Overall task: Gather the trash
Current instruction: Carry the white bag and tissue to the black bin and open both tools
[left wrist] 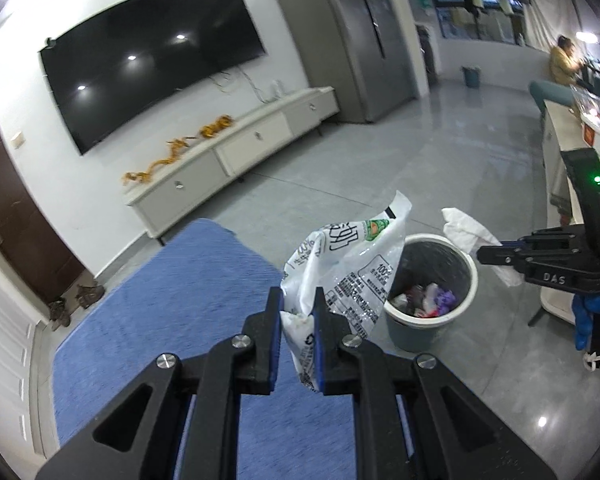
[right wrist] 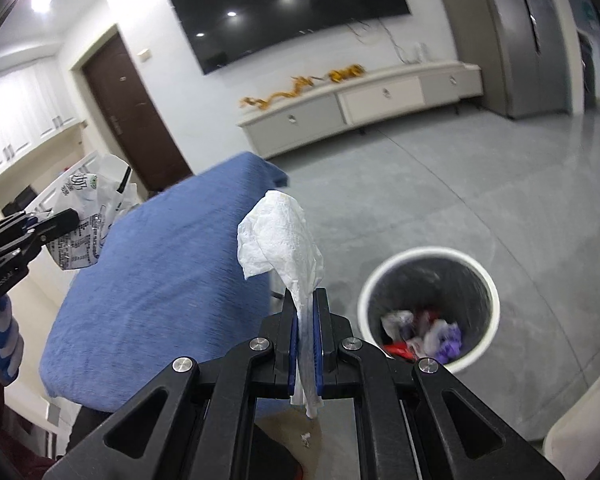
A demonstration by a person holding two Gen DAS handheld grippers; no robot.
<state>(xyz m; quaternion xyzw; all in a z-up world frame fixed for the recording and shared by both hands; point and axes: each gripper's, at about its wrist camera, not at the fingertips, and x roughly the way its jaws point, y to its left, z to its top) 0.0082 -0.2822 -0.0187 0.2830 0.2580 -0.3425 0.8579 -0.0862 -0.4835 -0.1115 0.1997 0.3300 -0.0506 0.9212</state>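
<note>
- Left wrist view: the left gripper [left wrist: 297,304] has its fingers [left wrist: 274,312] pinching the lower corner of a crumpled printed plastic bag [left wrist: 340,268], which stands up and leans to the right from the grip.
- The trash bin [left wrist: 432,288], white-rimmed, dark inside and already holding some scraps, stands on the grey floor [left wrist: 380,168] ahead and to the right of these fingers; the bag's upper edge overlaps the near-left part of the rim in this view, though I cannot tell whether it is truly over the opening.
- The right gripper [left wrist: 480,254] comes in from the right with a white tissue [left wrist: 468,230] in its tips, close to the bin's far-right rim.
- A blue cloth-covered surface [left wrist: 160,320] lies below and to the left.
- Right wrist view: the right gripper [right wrist: 305,300] has its fingers [right wrist: 291,320] pressed together on the white tissue [right wrist: 280,236], which rises as a long strip above them and hangs a little below.
- The trash bin [right wrist: 428,312] lies to the right and slightly ahead of these fingers, opening up, not yet beneath the tissue.
- The left gripper [right wrist: 66,216], with the plastic bag [right wrist: 88,220], sits far left, well apart from the bin.
- Judgement: the right hand looks nearer; each load must travel rightward over the rim before release.
</note>
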